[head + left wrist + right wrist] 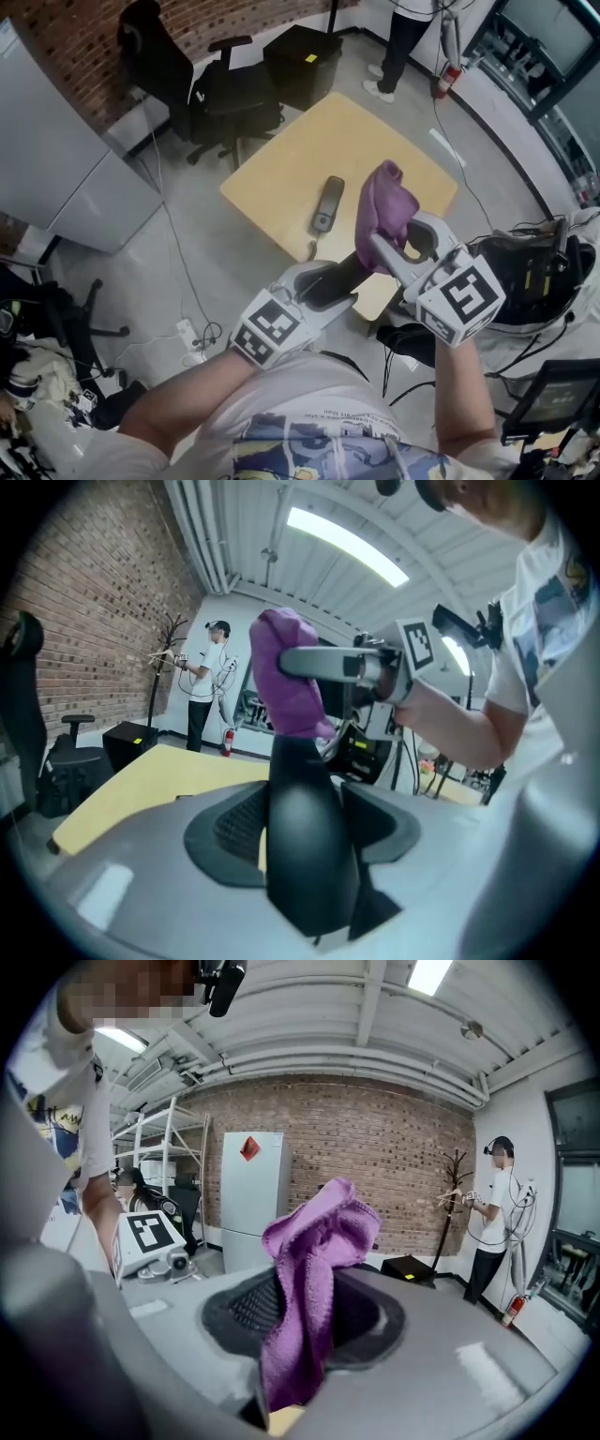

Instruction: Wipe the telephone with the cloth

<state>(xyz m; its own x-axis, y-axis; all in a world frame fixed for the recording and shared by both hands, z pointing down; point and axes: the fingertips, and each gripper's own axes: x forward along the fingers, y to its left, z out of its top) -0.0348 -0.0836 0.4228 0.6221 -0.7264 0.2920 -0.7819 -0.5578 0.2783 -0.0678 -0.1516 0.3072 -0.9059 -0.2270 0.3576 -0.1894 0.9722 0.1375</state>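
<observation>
Handset (pixel 352 267) of the black telephone is being held up in the air just above the near edge of the yellow bench (pixel 281 187), and the left gripper (pixel 330 284) is grasping it, its jaws pressing against the handset's two sides. In the left gripper view the handset (pixel 305 836) is filling the gap between the jaws of the left gripper (pixel 305 829) and rising towards the purple cloth (pixel 286 672). The cloth (pixel 384 211) is bunching at the handset's upper end and appears to be touching it. The right gripper (pixel 394 232) is clenching the cloth, and in its own view the cloth (pixel 309 1288) is hanging in folds between the jaws of the right gripper (pixel 305 1321). Farther out on the bench, the slim grey-and-black telephone body (pixel 328 204) is lying flat, apart from both grippers. Beyond the bench, a black office chair (pixel 187 84) and a black box (pixel 300 61) are standing on the floor, a grey cabinet (pixel 66 178) is standing by the brick wall, and a person (pixel 403 37) is standing at the far side.
</observation>
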